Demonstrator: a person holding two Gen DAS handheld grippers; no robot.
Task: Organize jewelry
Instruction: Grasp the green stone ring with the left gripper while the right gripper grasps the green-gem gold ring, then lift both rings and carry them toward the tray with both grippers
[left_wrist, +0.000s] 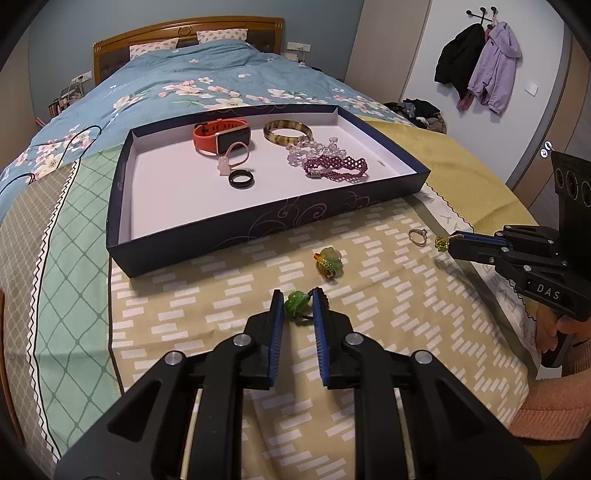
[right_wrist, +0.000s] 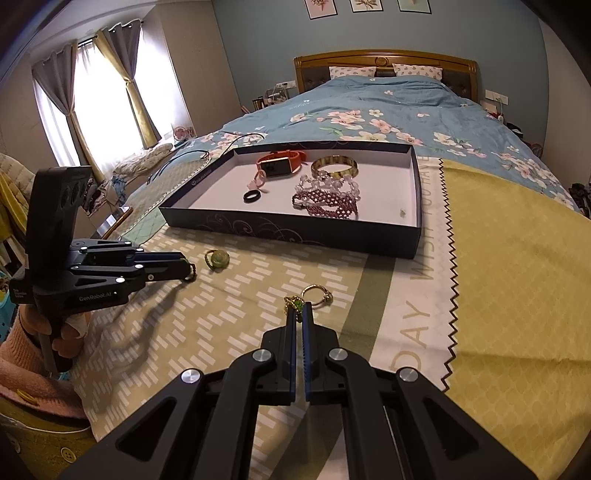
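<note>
Left gripper (left_wrist: 298, 300): jaws clamped on a green bead charm (left_wrist: 295, 301), pinched at the tips, low over the bed (left_wrist: 369, 295).
Right gripper (right_wrist: 299, 312): jaws clenched on a small green-and-gold earring (right_wrist: 295, 303) at the tips.
Gold ring (right_wrist: 317, 294): on the bed, just beyond the right jaws.
Tray (left_wrist: 258, 225): farther up the bed.

Navy swirl-patterned tray (left_wrist: 258, 225), orange watch (left_wrist: 212, 138), purple beaded bracelet (left_wrist: 338, 168)

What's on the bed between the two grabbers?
Between the left gripper and the right gripper lies a green flower-shaped charm on the patterned sheet, clearest in the left wrist view.
</note>
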